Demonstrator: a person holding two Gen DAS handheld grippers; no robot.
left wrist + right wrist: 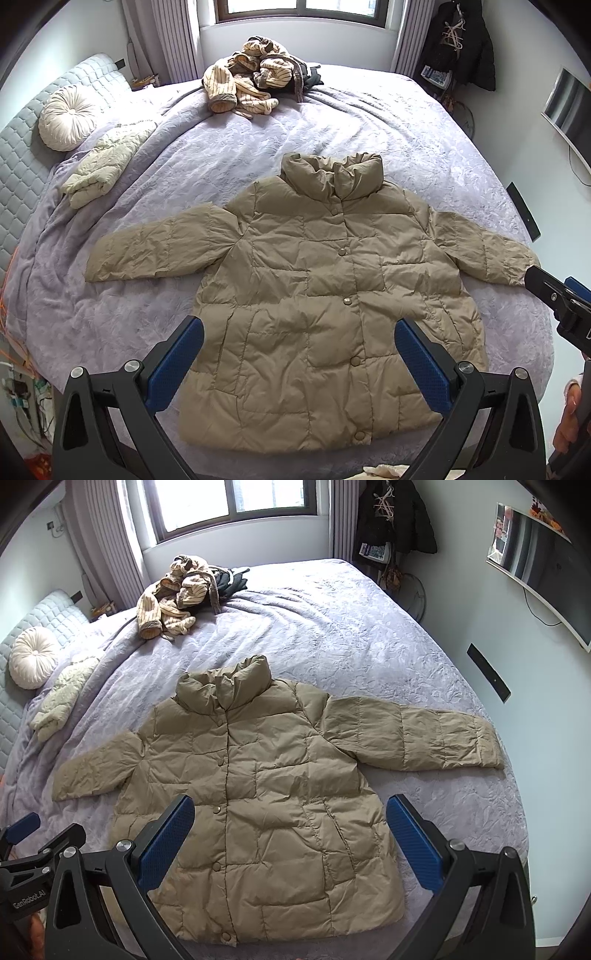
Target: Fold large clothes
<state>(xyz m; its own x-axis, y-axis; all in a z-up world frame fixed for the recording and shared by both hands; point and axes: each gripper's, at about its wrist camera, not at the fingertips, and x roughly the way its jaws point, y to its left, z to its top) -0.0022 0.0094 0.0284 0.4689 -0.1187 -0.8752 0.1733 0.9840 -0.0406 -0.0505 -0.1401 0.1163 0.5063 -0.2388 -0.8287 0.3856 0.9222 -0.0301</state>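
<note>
A tan puffer jacket [314, 295] lies flat and face up on the lavender bed [332, 122], buttoned, collar toward the window, both sleeves spread sideways. It also shows in the right wrist view [258, 794]. My left gripper [299, 347] is open and empty, held above the jacket's lower half. My right gripper [290, 829] is open and empty, above the jacket's lower right part. The right gripper shows at the right edge of the left wrist view [557, 295], near the right sleeve cuff. The left gripper shows at the left edge of the right wrist view [26, 834].
A pile of striped cream and dark clothes [255, 81] lies at the bed's far side. A pale folded garment [99, 170] and a round cushion [66, 118] lie at the left by the quilted headboard [22, 155]. A wall screen [546, 565] and hanging dark coats [395, 517] are at the right.
</note>
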